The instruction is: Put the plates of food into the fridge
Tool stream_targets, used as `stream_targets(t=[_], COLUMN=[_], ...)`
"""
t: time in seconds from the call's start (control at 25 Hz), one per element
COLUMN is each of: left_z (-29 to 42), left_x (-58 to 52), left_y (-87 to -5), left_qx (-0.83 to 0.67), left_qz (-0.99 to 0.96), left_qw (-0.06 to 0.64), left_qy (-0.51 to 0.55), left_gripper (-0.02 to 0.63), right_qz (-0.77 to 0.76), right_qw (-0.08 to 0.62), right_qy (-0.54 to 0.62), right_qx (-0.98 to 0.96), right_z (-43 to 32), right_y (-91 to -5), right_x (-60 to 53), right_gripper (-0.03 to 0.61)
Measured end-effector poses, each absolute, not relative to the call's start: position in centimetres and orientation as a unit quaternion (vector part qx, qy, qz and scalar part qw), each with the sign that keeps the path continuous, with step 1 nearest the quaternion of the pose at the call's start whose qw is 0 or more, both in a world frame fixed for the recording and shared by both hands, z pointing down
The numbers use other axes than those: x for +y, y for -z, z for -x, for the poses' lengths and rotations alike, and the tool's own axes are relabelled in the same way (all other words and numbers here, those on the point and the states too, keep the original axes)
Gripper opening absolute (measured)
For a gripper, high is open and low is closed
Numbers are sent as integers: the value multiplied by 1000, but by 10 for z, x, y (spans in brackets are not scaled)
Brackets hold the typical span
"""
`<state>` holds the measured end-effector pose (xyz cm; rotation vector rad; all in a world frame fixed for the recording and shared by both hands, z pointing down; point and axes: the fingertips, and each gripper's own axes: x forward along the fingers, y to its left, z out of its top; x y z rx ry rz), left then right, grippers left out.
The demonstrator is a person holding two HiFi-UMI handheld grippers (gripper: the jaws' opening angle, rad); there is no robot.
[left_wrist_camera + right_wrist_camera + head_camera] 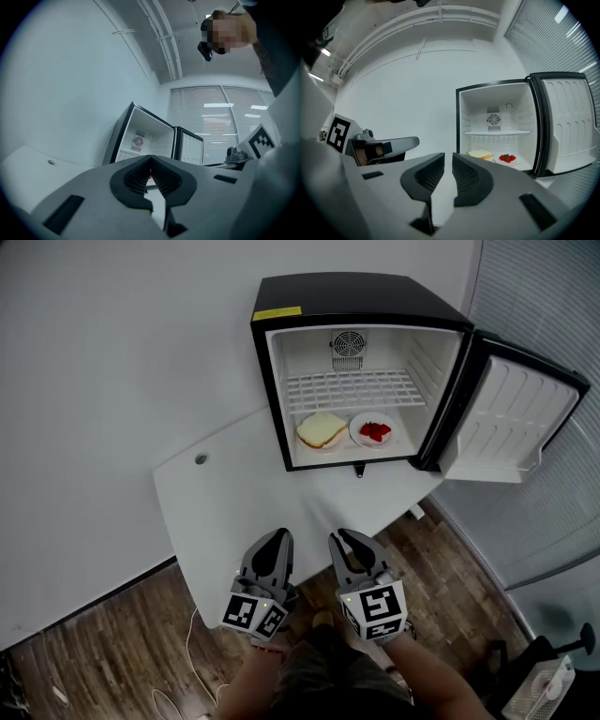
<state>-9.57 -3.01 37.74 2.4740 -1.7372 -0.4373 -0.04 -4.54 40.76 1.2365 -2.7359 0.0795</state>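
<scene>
A black mini fridge (356,298) stands open at the back of the white table (234,512). On its floor sit two plates side by side: one with bread (322,431) on the left, one with strawberries (373,431) on the right. The right gripper view shows the bread plate (480,154) and the strawberry plate (506,159) too. Both grippers hang over the table's near edge, well short of the fridge. My left gripper (278,540) (150,159) is shut and empty. My right gripper (352,540) (448,157) keeps a narrow gap with nothing in it.
The fridge door (511,418) swings wide to the right, past the table edge. A wire shelf (354,388) spans the fridge above the plates. White wall lies behind, window blinds (553,296) to the right. A thin cable (192,662) runs over the wood floor.
</scene>
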Motion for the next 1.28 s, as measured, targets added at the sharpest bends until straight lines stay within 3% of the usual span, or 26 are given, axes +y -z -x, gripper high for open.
stream_targets(t=[0.32,0.68,0.84,1.28], left_z=[157,206,214,226], left_x=[46,111,129,156], left_y=[-393,-429,-456,-489], left_qx=[-635,-693,-707,-724], left_qz=[-760,-708,-693,-671], left_qw=[35,52,68,95], left_qy=[135,125,123,126], left_gripper=[8,8,8,8], right_qz=[-372,-278,-255,-249], right_qw=[89,117,144,80], right_qy=[-79,-302,-393,-598], right_qx=[-920,-904,-872,-757], right_z=[37,87,98,129], right_y=[-445,-536,-577,-615], right_x=[3,72,99,105], right_gripper=[58,61,110,110])
